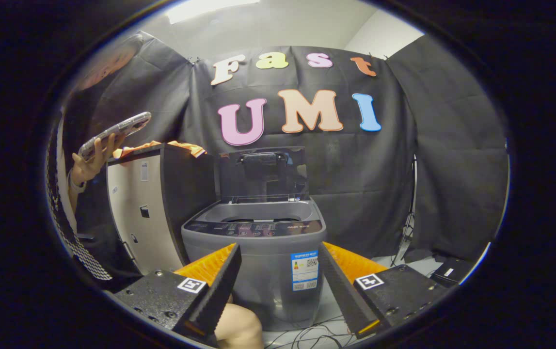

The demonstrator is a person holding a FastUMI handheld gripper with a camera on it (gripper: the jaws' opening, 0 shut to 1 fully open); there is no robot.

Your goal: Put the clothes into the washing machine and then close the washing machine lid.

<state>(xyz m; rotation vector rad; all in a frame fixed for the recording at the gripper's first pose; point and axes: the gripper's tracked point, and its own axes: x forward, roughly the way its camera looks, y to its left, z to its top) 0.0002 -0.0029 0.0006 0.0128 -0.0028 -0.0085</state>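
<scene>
A grey top-loading washing machine stands straight ahead of my fingers, its dark lid raised upright at the back and the tub opening exposed. Orange clothes lie on top of a cabinet to the left of the machine. My gripper is open, with nothing between its fingers; the machine's front shows through the gap.
A white and dark cabinet stands left of the machine. A person at the far left holds a phone in a hand. Cables lie on the floor below the machine. A tripod leg and a dark box stand at the right.
</scene>
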